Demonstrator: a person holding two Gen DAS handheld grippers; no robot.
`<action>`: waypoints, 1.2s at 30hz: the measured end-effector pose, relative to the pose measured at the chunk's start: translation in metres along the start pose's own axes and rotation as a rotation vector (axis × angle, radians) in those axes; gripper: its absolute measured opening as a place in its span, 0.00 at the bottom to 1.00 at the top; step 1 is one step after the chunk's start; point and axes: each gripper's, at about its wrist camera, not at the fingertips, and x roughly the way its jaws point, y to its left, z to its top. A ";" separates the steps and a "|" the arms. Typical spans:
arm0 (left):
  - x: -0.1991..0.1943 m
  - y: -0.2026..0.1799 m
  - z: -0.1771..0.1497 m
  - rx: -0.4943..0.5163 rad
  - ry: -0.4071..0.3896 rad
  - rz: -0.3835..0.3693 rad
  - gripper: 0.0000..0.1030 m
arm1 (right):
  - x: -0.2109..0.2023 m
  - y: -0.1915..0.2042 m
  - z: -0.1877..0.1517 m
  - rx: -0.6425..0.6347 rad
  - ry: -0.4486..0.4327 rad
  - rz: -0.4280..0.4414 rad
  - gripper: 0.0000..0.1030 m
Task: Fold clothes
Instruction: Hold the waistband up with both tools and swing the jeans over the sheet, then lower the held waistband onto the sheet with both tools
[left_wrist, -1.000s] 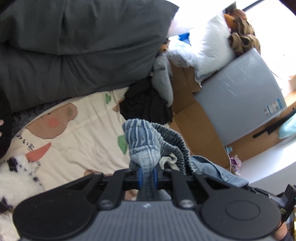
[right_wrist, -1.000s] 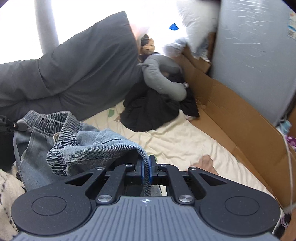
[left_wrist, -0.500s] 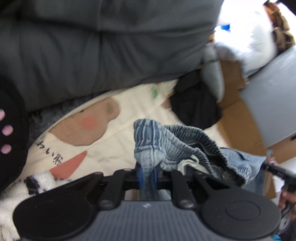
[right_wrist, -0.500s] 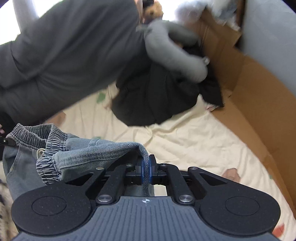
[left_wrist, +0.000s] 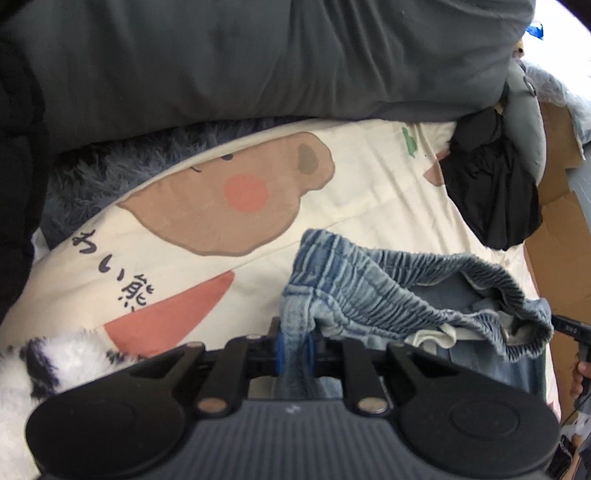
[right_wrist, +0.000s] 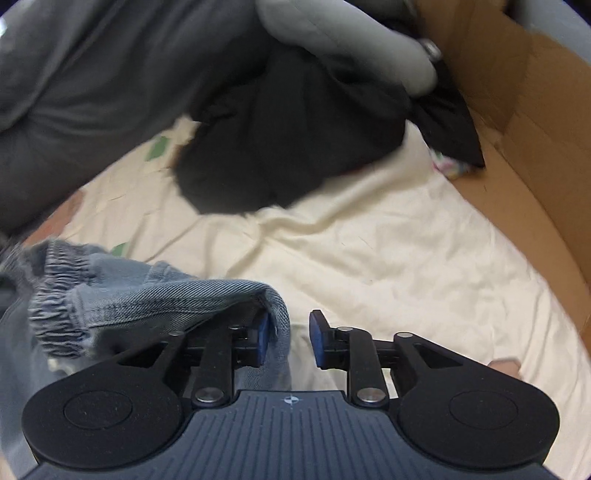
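Blue denim shorts with an elastic waistband (left_wrist: 388, 280) lie bunched on the cream cartoon bedsheet (left_wrist: 229, 229). My left gripper (left_wrist: 294, 349) is shut on the waistband's left end, low over the sheet. In the right wrist view my right gripper (right_wrist: 288, 338) is open; the denim shorts (right_wrist: 166, 295) drape over its left finger (right_wrist: 261, 341) and hang loose between the jaws.
A large dark grey pillow (left_wrist: 258, 55) lies at the back. A black garment (right_wrist: 288, 140) and a grey neck pillow (right_wrist: 343, 40) lie ahead of the right gripper. A cardboard wall (right_wrist: 535, 122) borders the bed on the right. A fluffy black-and-white blanket (left_wrist: 44, 354) is at the left.
My right gripper has opened and let go of the denim. Both grippers have moved down toward the sheet, and the waistband has stretched out between them.
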 end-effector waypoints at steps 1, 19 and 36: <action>0.001 0.002 0.000 -0.005 0.000 -0.003 0.13 | -0.008 0.011 0.002 -0.103 -0.013 -0.009 0.31; 0.003 0.008 -0.008 0.028 -0.018 -0.037 0.14 | -0.019 0.123 0.006 -0.746 0.076 0.029 0.55; 0.007 0.009 -0.013 0.036 -0.017 -0.026 0.15 | 0.020 0.170 -0.030 -1.016 0.071 0.002 0.13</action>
